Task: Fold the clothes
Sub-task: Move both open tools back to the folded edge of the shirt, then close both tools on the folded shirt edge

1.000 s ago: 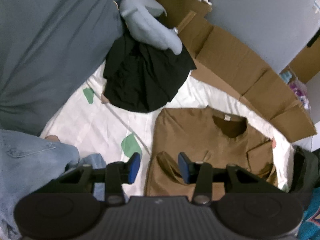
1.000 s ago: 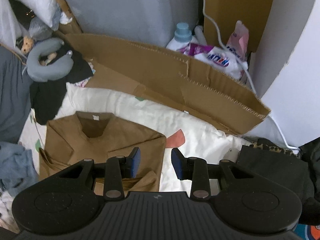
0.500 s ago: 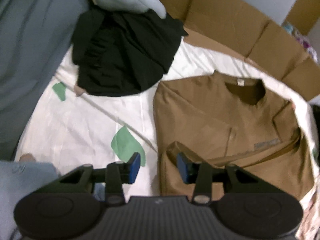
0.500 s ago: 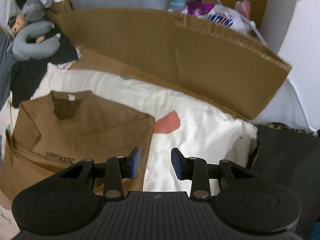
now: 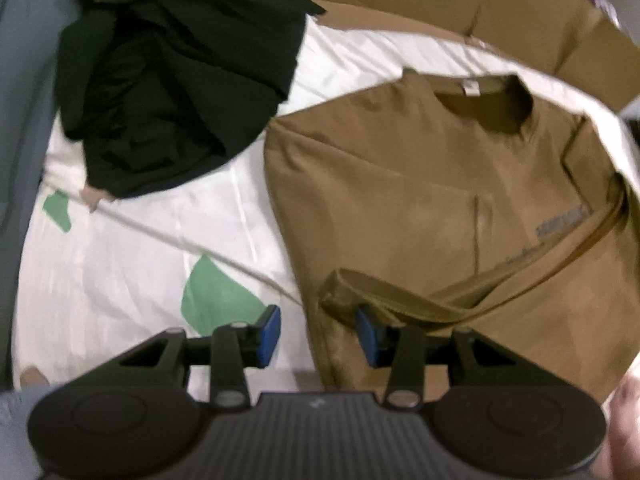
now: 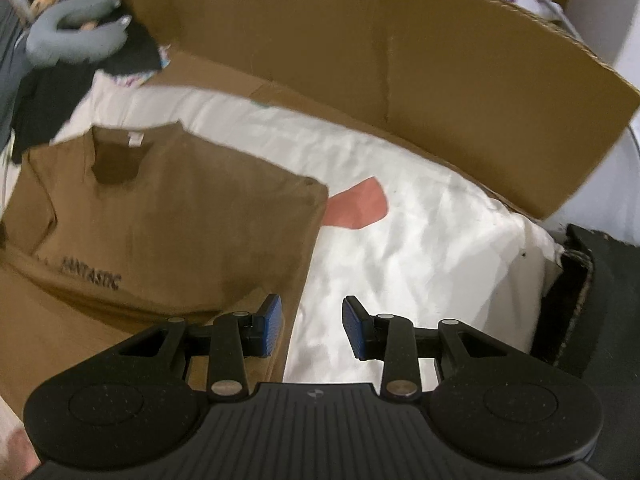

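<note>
Now 2 grippers, left gripper [image 5: 318, 336] and right gripper [image 6: 312, 326], gape over 1 brown shirt [image 5: 420, 200].

Both fisheye views were evenly and softly lit, with dark vignetted corners and straight lines bowed toward the edges. Motion blur softened the brown shirt [image 5: 420, 200] and the cardboard [image 6: 400, 80], while each black gripper body stayed sharp. The white sheet [image 6: 420, 240] was nearly overexposed, with only faint shadows.
</note>
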A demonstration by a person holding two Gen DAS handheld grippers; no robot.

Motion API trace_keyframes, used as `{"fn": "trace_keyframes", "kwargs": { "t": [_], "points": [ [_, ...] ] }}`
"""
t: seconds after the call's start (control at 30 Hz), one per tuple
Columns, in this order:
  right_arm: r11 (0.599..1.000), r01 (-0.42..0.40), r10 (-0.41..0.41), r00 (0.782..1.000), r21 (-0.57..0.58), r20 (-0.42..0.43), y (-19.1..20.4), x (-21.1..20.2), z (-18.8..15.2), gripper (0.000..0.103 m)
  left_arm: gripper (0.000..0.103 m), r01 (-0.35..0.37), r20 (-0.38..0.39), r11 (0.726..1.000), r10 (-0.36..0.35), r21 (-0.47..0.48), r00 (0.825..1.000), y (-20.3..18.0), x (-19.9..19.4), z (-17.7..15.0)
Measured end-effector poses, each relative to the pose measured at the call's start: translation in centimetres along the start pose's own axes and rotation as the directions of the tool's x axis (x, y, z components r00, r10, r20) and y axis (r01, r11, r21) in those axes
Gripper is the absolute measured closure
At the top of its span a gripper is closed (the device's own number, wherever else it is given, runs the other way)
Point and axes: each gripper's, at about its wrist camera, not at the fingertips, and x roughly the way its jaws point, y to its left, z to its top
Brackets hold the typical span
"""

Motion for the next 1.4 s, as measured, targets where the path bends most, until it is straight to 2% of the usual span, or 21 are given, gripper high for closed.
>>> {"fn": "trace_keyframes", "kwargs": {
  "t": [0.23, 0.3, 0.33, 0.43, 0.57, 0.63, 0.7, 0.83, 1.0, 1.27, 1.33, 1.4],
  "points": [
    [1.000, -0.017, 0.017, 1.000, -0.027, -0.011, 0.2, 2.2, -1.1, 0.062, 0.061, 0.034, 0.034, 0.995, -0.038, 0.091, 0.999, -0.9, 1.1, 0.5],
    [0.999, -0.021, 0.020, 1.000, -0.025, -0.009, 0.1, 2.7, -1.4, 0.062, 0.068, 0.041, 0.033, 0.993, -0.045, 0.111, 0.998, -1.2, 1.5, 0.6],
    [0.999, -0.022, 0.022, 1.000, -0.023, -0.007, 0.1, 2.9, -1.6, 0.062, 0.076, 0.042, 0.033, 0.992, -0.047, 0.121, 0.998, -1.3, 1.6, 0.7],
    [1.000, -0.026, 0.026, 1.000, -0.018, 0.005, -0.2, 3.4, -1.9, 0.062, 0.080, 0.044, 0.052, 0.989, -0.052, 0.143, 0.997, -1.5, 1.7, 0.7],
    [0.999, -0.036, 0.036, 0.999, -0.024, 0.026, -0.4, 3.5, -2.1, 0.062, 0.092, 0.050, 0.079, 0.987, -0.062, 0.153, 0.995, -1.7, 1.2, 0.4],
    [0.999, -0.040, 0.042, 0.998, -0.031, 0.039, -0.4, 3.4, -2.1, 0.062, 0.093, 0.052, 0.089, 0.988, -0.065, 0.146, 0.994, -1.5, 1.0, 0.3],
    [0.998, -0.049, 0.052, 0.997, -0.044, 0.051, -0.5, 3.2, -2.0, 0.062, 0.093, 0.053, 0.100, 0.991, -0.066, 0.125, 0.993, -1.2, 0.8, 0.1],
    [0.993, -0.077, 0.083, 0.994, -0.092, 0.065, -0.3, 3.0, -1.7, 0.063, 0.094, 0.064, 0.124, 0.998, -0.065, 0.016, 0.990, 0.4, 0.6, -0.6],
    [0.981, -0.114, 0.127, 0.989, -0.157, 0.073, 0.6, 3.4, -0.8, 0.064, 0.094, 0.083, 0.151, 0.992, -0.068, -0.098, 0.986, 2.0, 0.2, -1.4],
    [0.962, -0.152, 0.155, 0.988, -0.227, -0.002, 1.5, 5.8, -0.2, 0.065, 0.094, 0.100, 0.157, 0.985, -0.078, -0.140, 0.985, 2.4, 0.3, -2.0],
    [0.957, -0.166, 0.167, 0.986, -0.238, -0.018, 1.6, 6.2, -0.3, 0.068, 0.094, 0.102, 0.159, 0.984, -0.079, -0.143, 0.984, 2.4, 0.3, -2.0],
    [0.951, -0.175, 0.172, 0.985, -0.256, -0.036, 1.9, 6.5, -0.4, 0.076, 0.094, 0.104, 0.161, 0.984, -0.080, -0.147, 0.984, 2.6, 0.3, -2.1]
  ]
}}
